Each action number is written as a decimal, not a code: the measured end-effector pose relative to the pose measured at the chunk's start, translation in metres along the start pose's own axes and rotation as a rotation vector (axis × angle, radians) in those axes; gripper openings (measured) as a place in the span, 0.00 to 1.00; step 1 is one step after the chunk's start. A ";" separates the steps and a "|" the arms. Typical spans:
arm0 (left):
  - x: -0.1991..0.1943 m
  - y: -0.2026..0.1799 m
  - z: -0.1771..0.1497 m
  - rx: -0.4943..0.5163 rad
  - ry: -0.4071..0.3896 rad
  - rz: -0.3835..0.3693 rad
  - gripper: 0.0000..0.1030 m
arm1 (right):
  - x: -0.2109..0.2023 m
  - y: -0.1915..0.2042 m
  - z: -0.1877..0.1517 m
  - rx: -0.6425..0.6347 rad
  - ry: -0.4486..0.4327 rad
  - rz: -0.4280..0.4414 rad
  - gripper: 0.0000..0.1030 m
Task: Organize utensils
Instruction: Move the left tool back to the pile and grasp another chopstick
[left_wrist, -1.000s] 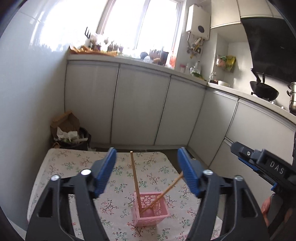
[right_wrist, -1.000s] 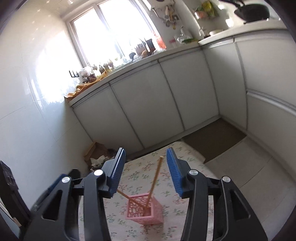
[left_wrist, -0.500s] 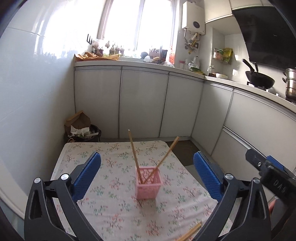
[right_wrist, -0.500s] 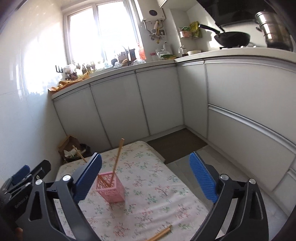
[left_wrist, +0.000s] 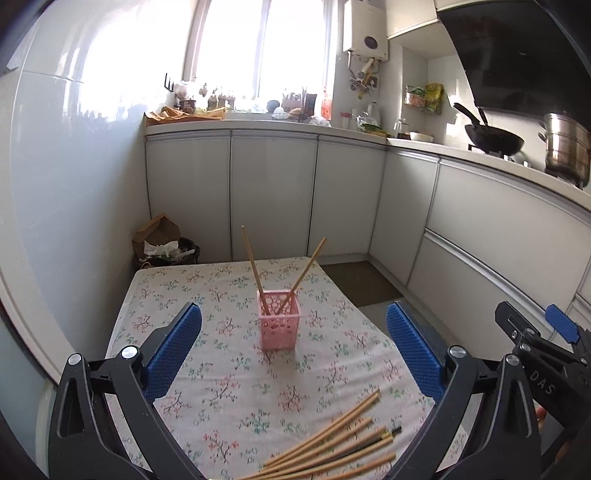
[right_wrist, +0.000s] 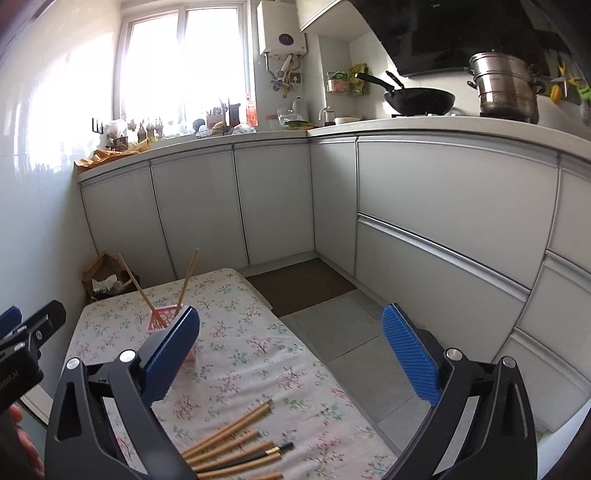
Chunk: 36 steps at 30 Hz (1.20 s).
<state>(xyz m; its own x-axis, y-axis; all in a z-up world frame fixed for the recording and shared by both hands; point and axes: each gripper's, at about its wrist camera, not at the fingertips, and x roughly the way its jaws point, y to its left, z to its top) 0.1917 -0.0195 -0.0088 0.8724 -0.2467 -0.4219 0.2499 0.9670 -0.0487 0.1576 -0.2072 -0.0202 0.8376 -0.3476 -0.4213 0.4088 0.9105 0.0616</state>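
Note:
A pink perforated basket (left_wrist: 279, 319) stands upright on the floral tablecloth (left_wrist: 221, 387) with two wooden chopsticks (left_wrist: 255, 269) leaning in it. It also shows in the right wrist view (right_wrist: 164, 319), partly behind a blue pad. Several loose chopsticks (left_wrist: 332, 448) lie fanned at the near edge, one of them dark; they also show in the right wrist view (right_wrist: 232, 448). My left gripper (left_wrist: 293, 350) is open and empty, behind and above the basket. My right gripper (right_wrist: 291, 350) is open and empty, over the table's right edge.
White kitchen cabinets (left_wrist: 273, 192) run along the back and right. A bin with a paper bag (left_wrist: 164, 245) stands at the table's far left corner. A wok (right_wrist: 419, 99) and a steel pot (right_wrist: 506, 88) sit on the counter. The right side drops to grey floor tiles (right_wrist: 351, 354).
Both grippers have pulled back from the basket and opened wide, leaving the two chopsticks standing in it. The loose chopsticks at the near edge have come into view.

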 end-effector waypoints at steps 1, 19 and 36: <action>-0.003 -0.002 -0.002 0.006 0.010 -0.001 0.93 | -0.005 -0.002 -0.004 -0.013 0.002 -0.004 0.94; 0.178 -0.083 -0.096 0.458 0.816 -0.208 0.93 | 0.045 -0.080 -0.154 0.284 0.701 0.256 0.94; 0.290 -0.115 -0.135 0.466 1.051 -0.274 0.41 | 0.090 -0.102 -0.174 0.480 0.819 0.323 0.94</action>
<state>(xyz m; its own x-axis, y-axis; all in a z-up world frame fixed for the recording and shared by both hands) 0.3593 -0.1936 -0.2475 0.0466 -0.0589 -0.9972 0.6939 0.7200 -0.0101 0.1286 -0.2924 -0.2221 0.5002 0.3260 -0.8022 0.4603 0.6846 0.5652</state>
